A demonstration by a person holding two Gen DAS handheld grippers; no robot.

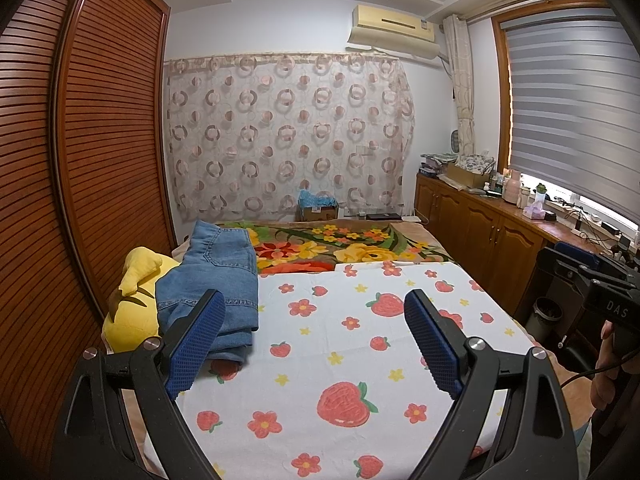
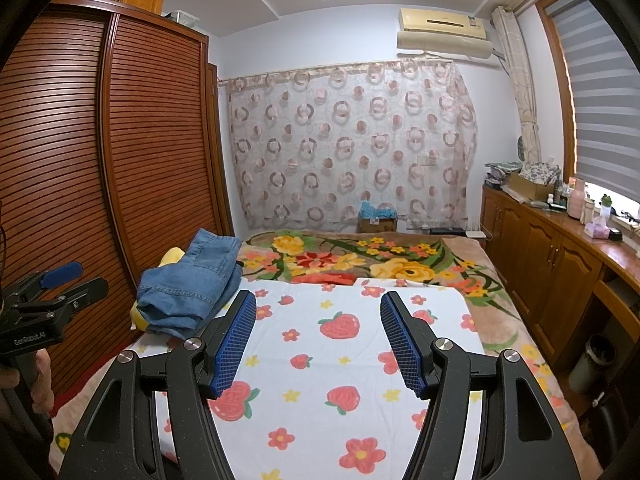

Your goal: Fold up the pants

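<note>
Folded blue denim pants (image 1: 216, 280) lie in a stack at the left side of the bed, partly on a yellow plush toy (image 1: 134, 304). They also show in the right wrist view (image 2: 192, 288). My left gripper (image 1: 316, 312) is open and empty, above the strawberry sheet (image 1: 340, 344), its left finger just in front of the pants. My right gripper (image 2: 318, 312) is open and empty over the same sheet (image 2: 320, 360), to the right of the pants. Each gripper shows at the edge of the other's view.
A louvred wooden wardrobe (image 1: 80, 140) runs along the left of the bed. A floral blanket (image 1: 352, 248) covers the far half. Wooden cabinets (image 1: 480, 224) with clutter line the right wall, with a bin (image 1: 544, 312) on the floor beside them.
</note>
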